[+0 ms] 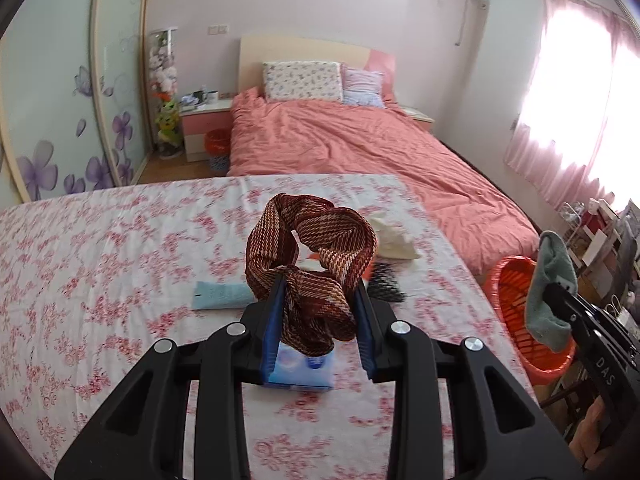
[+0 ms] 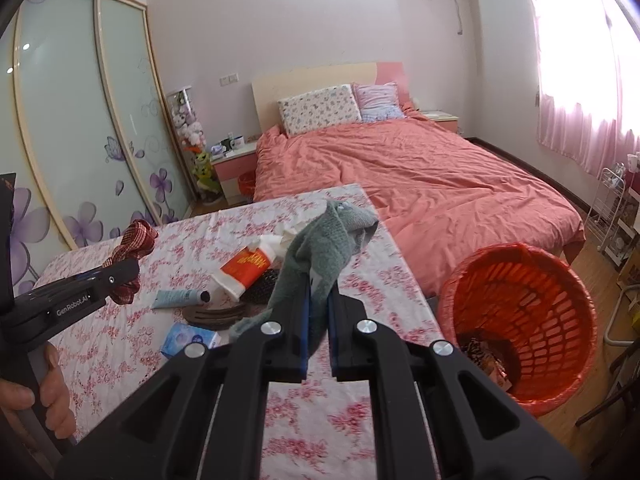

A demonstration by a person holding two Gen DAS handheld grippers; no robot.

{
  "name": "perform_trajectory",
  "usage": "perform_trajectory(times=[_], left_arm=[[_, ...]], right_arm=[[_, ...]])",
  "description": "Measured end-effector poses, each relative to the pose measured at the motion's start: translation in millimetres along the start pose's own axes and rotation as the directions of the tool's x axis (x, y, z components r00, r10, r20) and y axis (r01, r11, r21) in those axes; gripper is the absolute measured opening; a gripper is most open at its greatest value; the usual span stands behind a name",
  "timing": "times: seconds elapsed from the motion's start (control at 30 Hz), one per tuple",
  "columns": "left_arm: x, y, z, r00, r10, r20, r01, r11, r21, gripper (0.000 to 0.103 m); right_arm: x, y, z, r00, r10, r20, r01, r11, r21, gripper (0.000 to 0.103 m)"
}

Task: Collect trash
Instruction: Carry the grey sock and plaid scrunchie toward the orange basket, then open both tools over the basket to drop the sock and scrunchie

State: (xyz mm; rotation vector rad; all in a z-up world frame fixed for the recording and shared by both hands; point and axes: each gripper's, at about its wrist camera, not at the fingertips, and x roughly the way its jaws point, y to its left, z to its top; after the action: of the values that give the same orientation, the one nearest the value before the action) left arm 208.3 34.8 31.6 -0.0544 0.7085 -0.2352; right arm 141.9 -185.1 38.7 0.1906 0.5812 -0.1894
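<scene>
My left gripper [image 1: 320,292] is shut on a red-brown woven cloth [image 1: 312,248] and holds it above the floral-clothed table [image 1: 100,260]. In the right wrist view that left gripper [image 2: 128,272] shows at the left with the woven cloth [image 2: 134,240] in it. My right gripper [image 2: 320,284] is shut on a grey-green sock [image 2: 324,240] that hangs over the table's right edge. The left wrist view shows the right gripper [image 1: 556,290] with the sock [image 1: 550,280] over the orange basket [image 1: 516,308]. The basket [image 2: 516,250] stands on the floor with some trash at its bottom.
On the table [image 2: 320,420] lie an orange-white tube [image 2: 248,268], a blue tube [image 2: 176,298], a blue tissue pack [image 2: 188,338], a black comb-like item [image 2: 262,290], a brown curved band [image 2: 216,314] and crumpled white paper [image 1: 394,240]. A pink bed [image 2: 420,184] lies beyond.
</scene>
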Motion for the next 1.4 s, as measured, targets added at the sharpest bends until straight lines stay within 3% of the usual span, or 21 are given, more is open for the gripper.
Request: perform_trajectory(times=[0.3, 0.67, 1.17, 1.4], left_arm=[[-0.2, -47.5, 0.0, 0.998, -0.057, 0.014, 0.056, 0.996, 0.070, 0.033], [17.8, -114.3, -9.2, 0.991, -0.135, -0.023, 0.137, 0.977, 0.162, 0.033], [59.8, -241.8, -38.3, 0.985, -0.153, -0.085, 0.174, 0.908, 0.382, 0.033], [82.1, -272.1, -46.9, 0.973, -0.180, -0.147, 0.226, 0.882, 0.413, 0.033]], right_arm=[[-21.2, -41.4, -1.2, 0.997, -0.063, 0.033, 0.062, 0.997, 0.039, 0.008], [-32.7, -110.8, -11.3, 0.990, -0.137, 0.034, 0.131, 0.983, 0.125, 0.008], [-22.1, -211.9, -37.2, 0.972, -0.236, -0.010, 0.231, 0.943, 0.239, 0.008], [-14.6, -242.1, -42.5, 0.969, -0.246, -0.023, 0.243, 0.932, 0.269, 0.008]])
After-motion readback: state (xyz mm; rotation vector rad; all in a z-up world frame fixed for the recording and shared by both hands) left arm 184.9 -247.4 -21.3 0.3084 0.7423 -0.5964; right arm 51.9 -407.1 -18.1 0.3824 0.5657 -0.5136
